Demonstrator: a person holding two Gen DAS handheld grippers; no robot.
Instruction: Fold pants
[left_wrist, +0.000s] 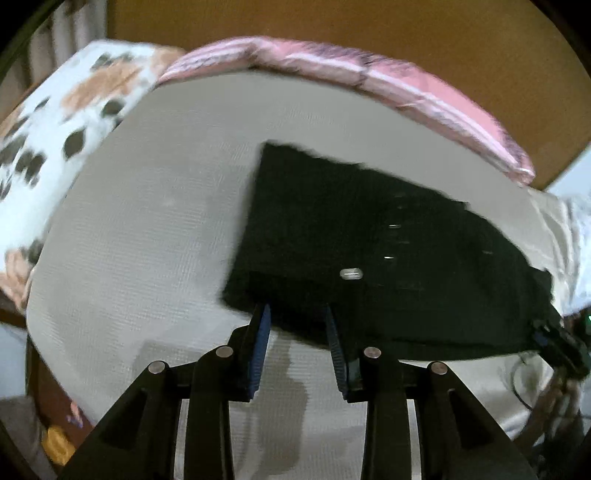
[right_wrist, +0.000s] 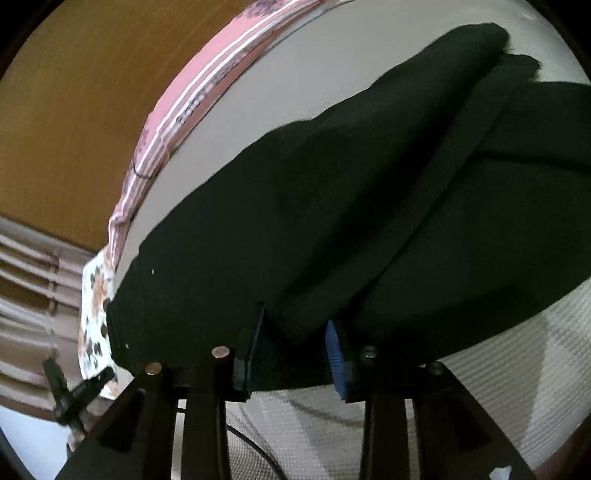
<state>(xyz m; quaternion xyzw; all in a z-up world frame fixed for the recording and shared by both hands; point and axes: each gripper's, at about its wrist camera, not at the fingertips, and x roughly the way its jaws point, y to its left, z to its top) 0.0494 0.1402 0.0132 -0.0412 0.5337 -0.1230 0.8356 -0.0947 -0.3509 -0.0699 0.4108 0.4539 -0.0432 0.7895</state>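
Black fabric pants (left_wrist: 351, 236), already folded into a thick rectangle, lie on a pale grey woven mattress (left_wrist: 147, 221), with a pink striped quilt (left_wrist: 424, 85) bunched along the mattress's far edge beyond the pants. The left gripper (left_wrist: 298, 314) hovers at the near corner of the pants, jaws narrowly parted, nothing pressed between them. The right gripper (right_wrist: 295, 321) sits at the opposite near edge, jaws slightly apart around a raised ridge of cloth, seemingly not pinching it. To finish this fold well, both grippers should probably let go cleanly and lift straight off so the layers stay aligned. Dark cloth hides layer edges; blur obscures whether the pads touch fabric.
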